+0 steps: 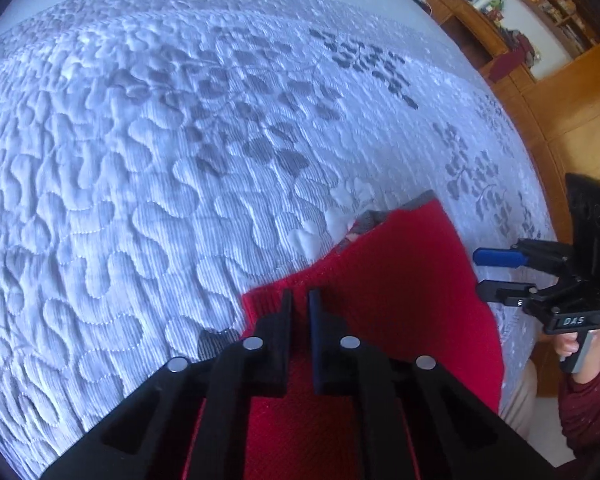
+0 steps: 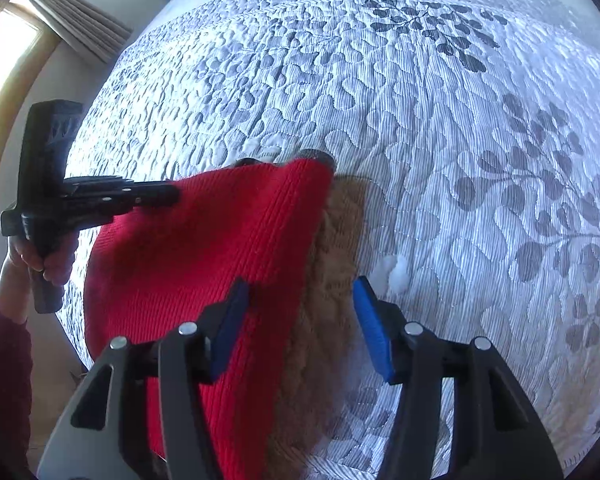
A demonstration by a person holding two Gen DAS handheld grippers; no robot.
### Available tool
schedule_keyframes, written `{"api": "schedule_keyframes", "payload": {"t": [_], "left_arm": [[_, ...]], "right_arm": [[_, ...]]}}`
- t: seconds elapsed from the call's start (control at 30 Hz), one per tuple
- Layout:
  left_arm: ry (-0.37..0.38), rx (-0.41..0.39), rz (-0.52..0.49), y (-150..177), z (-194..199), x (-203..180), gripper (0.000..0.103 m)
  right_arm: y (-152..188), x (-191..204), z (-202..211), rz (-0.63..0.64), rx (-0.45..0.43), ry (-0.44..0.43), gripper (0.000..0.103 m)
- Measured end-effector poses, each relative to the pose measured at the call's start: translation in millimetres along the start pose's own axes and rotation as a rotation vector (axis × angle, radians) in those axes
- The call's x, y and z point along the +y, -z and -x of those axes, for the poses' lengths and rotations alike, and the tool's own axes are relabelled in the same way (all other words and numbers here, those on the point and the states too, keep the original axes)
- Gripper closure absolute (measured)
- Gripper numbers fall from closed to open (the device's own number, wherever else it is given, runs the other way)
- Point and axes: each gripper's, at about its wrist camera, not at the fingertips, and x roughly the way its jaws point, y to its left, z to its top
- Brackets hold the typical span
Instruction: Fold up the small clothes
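Left hand-held gripper [image 1: 300, 300]: fingers nearly together, pinching the near edge of the red knit garment [image 1: 400, 280]; also showing in the right wrist view [image 2: 172, 194], reaching in from the left with its tip at the garment's left edge, jaws looking closed there.
Left hand [image 2: 40, 256]: gripping the handle of that tool; dark red sleeve [image 2: 4, 360] covering the wrist.
Right hand-held gripper [image 2: 300, 320]: jaws standing wide apart, blue pads [image 2: 374, 328] showing, nothing between them being squeezed; hovering above the garment's right edge. In the left wrist view [image 1: 482, 274] it is sitting off to the right of the garment, fingers parted.
Right hand [image 1: 572, 346]: holding the handle, partly hidden behind the tool.
Red knit garment: lying flat on the bed near its front edge, ribbed surface up; grey trim [image 2: 320, 157] peeking out at the far corner.
Tan fuzzy layer [image 2: 332, 264]: sticking out along the garment's right side, touching it; cannot tell whether it is lining or a separate piece.
Bed [image 1: 140, 160]: covered by a quilted white-grey bedspread with a leaf print.
White fluff bits [image 2: 398, 270]: lying on the bedspread just beside the tan layer.
Wooden shelving [image 1: 540, 40]: standing beyond the bed's far right corner, cluttered, details too small to tell.
Window with curtain [image 2: 76, 28]: at the upper left of the right wrist view.
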Motion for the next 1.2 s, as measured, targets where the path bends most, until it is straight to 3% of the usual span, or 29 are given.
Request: {"api": "schedule_keyframes", "payload": {"t": [0.17, 0.23, 0.33, 0.4, 0.43, 0.5, 0.63, 0.77, 0.97, 1.1, 1.2], "left_arm": [[-0.086, -0.168, 0.056, 6.2, 34.4, 3.0, 0.097], [-0.077, -0.122, 0.057, 7.3, 23.2, 5.8, 0.096], [-0.166, -0.054, 0.009, 11.9, -1.8, -0.5, 0.093], [-0.199, -0.078, 0.017, 13.1, 4.3, -5.2, 0.085], [-0.22, -0.084, 0.029, 14.0, 7.7, -6.3, 0.067], [-0.27, -0.151, 0.051, 21.9, 26.4, -13.4, 0.062], [-0.238, -0.183, 0.006, 40.8, 41.7, -37.6, 0.062], [-0.267, -0.102, -0.019, 55.2, 14.5, -39.8, 0.06], [-0.241, -0.139, 0.069, 63.7, 25.9, -34.4, 0.061], [-0.246, -0.199, 0.093, 93.6, 63.7, -50.6, 0.051], [-0.27, -0.207, 0.138, 133.0, 80.7, -55.6, 0.049]], "right_arm": [[-2.9, -0.3, -0.1, 0.002, -0.009, 0.006, 0.048], [-5.9, 0.3, -3.1, -0.009, -0.003, 0.008, 0.048], [-10.4, 5.2, -5.0, -0.007, 0.0, 0.002, 0.048], [-13.2, 6.7, -6.6, -0.011, 0.009, 0.01, 0.048], [-15.4, 6.1, -8.6, -0.017, 0.021, 0.021, 0.048], [-20.1, 4.0, -12.7, -0.039, 0.036, 0.015, 0.048], [-28.9, 5.6, -24.8, -0.052, 0.065, 0.013, 0.049], [-28.0, 6.2, -45.7, -0.056, 0.092, 0.102, 0.049], [-19.7, 9.0, -30.7, -0.052, 0.042, 0.096, 0.048], [10.4, 15.2, 4.4, -0.023, -0.008, 0.076, 0.048], [50.5, 19.5, 21.4, -0.025, 0.014, 0.037, 0.047]]}}
